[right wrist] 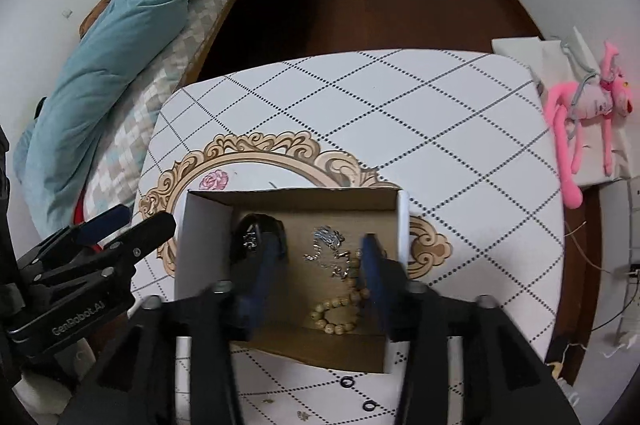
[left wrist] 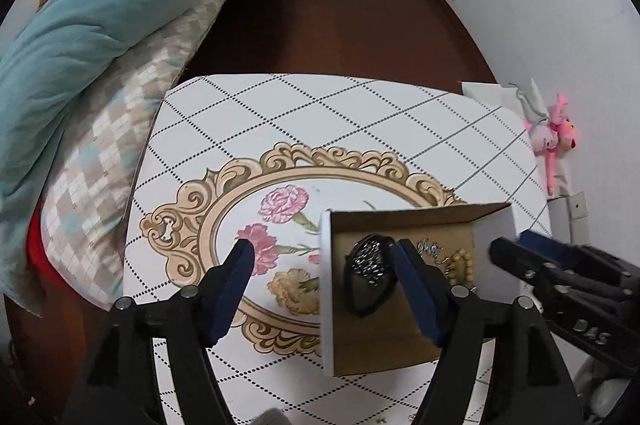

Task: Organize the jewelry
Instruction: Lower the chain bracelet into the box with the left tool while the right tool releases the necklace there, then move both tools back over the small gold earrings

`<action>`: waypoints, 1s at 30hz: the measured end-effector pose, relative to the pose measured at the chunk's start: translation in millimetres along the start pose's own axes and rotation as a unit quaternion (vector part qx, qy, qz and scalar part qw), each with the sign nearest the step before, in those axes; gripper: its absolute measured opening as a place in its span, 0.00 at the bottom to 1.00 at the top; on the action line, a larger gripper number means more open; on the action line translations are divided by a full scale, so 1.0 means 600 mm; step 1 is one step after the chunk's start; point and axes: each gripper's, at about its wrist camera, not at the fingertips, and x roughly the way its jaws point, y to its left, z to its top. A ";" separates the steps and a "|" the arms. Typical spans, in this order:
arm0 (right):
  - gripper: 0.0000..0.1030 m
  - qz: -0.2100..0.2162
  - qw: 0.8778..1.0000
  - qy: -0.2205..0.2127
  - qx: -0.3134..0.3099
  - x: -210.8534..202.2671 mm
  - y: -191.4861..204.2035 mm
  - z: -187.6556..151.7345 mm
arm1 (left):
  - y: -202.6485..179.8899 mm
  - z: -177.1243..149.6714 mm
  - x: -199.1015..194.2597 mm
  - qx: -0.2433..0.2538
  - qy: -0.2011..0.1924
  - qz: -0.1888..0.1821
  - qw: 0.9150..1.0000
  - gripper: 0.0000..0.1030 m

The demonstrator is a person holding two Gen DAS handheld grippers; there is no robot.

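Now both my grippers, left (left wrist: 324,261) and right (right wrist: 316,257), are apart and empty; lowering carelessly could tangle the thin silver chain (right wrist: 326,249) with the wooden bead bracelet (right wrist: 340,309) inside the open cardboard box (right wrist: 208,221).

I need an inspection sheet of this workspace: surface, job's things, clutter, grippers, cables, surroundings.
Surface: table with a diamond-pattern floral cover.
Job's things: open cardboard box holding a wooden bead bracelet, a silver chain and a dark watch.
Clutter: two small black rings on the cover in front of the box.
Grippers: left gripper open, straddling the box's left wall; right gripper open above the box, empty.
Cables: thin wires at the right of the table.
Surroundings: bed with a teal duvet, pink plush toy, brown floor.
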 end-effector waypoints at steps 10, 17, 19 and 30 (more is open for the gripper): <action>0.86 -0.136 0.988 -0.056 -0.049 -0.041 0.010 -0.059 | -0.001 -0.055 0.003 0.002 -0.019 0.031 0.999 0.99; 0.98 -0.165 0.983 -0.054 -0.054 -0.035 -0.001 -0.105 | -0.014 -0.084 -0.004 0.010 -0.033 0.045 0.998 1.00; 1.00 -0.170 0.982 -0.057 -0.050 -0.034 -0.004 -0.111 | -0.014 -0.091 -0.008 0.008 -0.035 0.047 0.998 1.00; 1.00 -0.181 0.977 -0.105 -0.032 -0.092 -0.002 -0.148 | -0.018 -0.128 -0.064 0.003 -0.072 0.050 0.996 1.00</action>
